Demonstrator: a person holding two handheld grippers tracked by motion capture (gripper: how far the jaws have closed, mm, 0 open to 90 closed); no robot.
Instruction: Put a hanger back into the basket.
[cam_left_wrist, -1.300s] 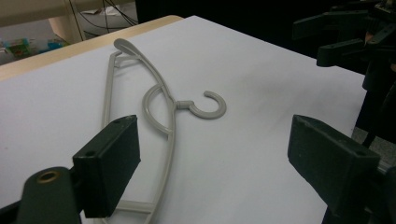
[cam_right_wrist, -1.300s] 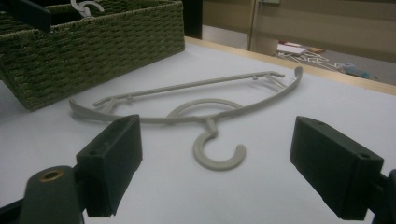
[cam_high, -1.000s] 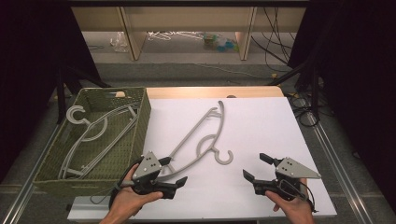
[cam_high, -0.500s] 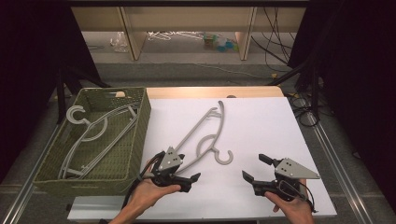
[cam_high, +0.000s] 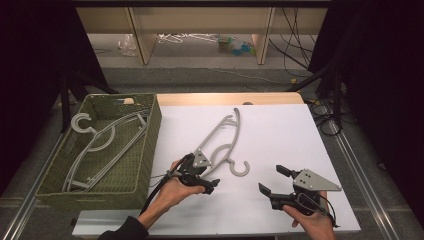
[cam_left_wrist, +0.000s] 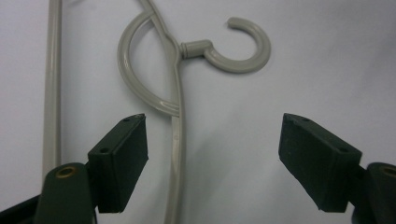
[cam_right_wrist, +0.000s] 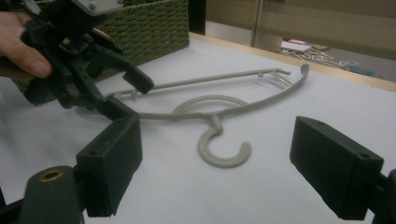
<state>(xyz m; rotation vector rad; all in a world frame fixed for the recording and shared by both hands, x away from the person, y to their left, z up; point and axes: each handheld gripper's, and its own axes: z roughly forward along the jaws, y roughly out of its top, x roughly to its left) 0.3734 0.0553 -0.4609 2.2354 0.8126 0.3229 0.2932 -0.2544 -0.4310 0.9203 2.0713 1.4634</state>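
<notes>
Grey plastic clothes hanger (cam_high: 222, 145) lies flat on the white table top (cam_high: 280, 130), hook end toward the person. Left gripper (cam_high: 200, 176) sits over the hanger's near arm, jaws spread wide, nothing gripped. In the left gripper view the hanger's shoulder bar (cam_left_wrist: 177, 154) runs up between the jaws, close to the left jaw, not touching; the hook (cam_left_wrist: 238, 49) is ahead, clear of both. Right gripper (cam_high: 274, 181) is well apart to the right, jaws also released, hook (cam_right_wrist: 222, 149) lying ahead between them. Green woven basket (cam_high: 145, 150) at left holds another grey hanger (cam_high: 100, 145).
</notes>
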